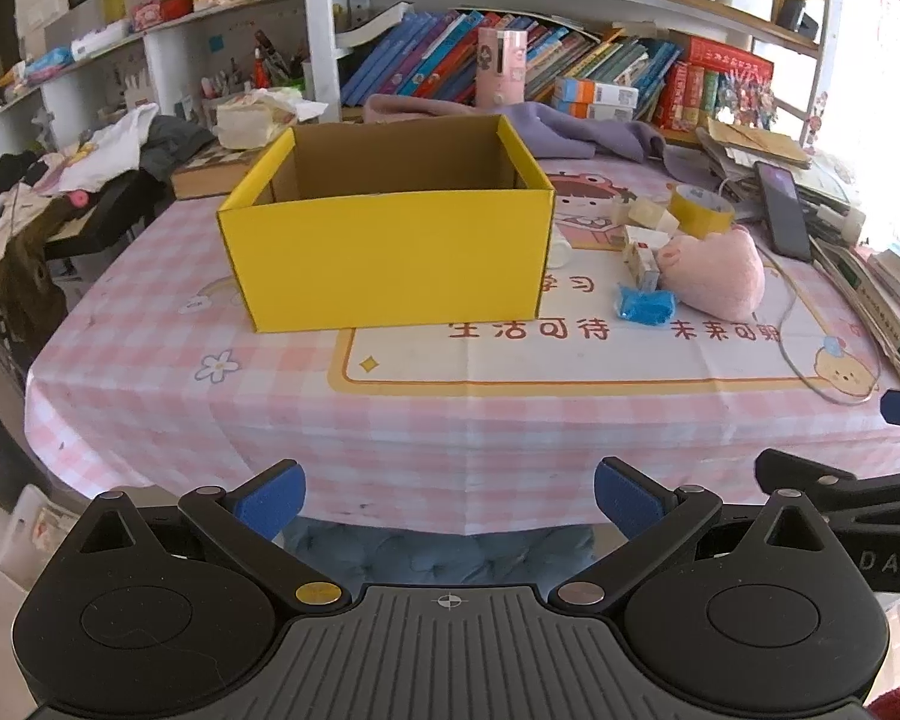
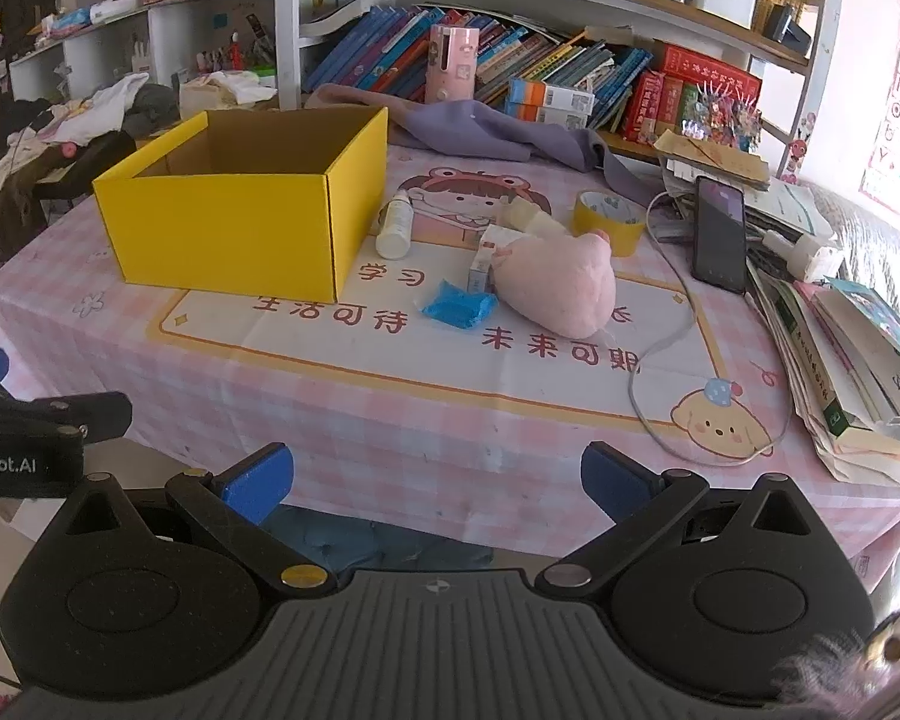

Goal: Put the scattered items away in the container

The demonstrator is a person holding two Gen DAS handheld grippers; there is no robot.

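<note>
An open yellow cardboard box stands on the pink checked table; its inside looks empty. To its right lie a pink plush toy, a blue packet, a small white carton, a yellow tape roll and a white bottle. My left gripper and right gripper are both open and empty, held at the table's near edge, well short of the items.
A phone with a white cable lies at the right. Stacked books and papers line the right edge. A purple cloth and bookshelves stand behind the box. Clothes lie on a desk at the left.
</note>
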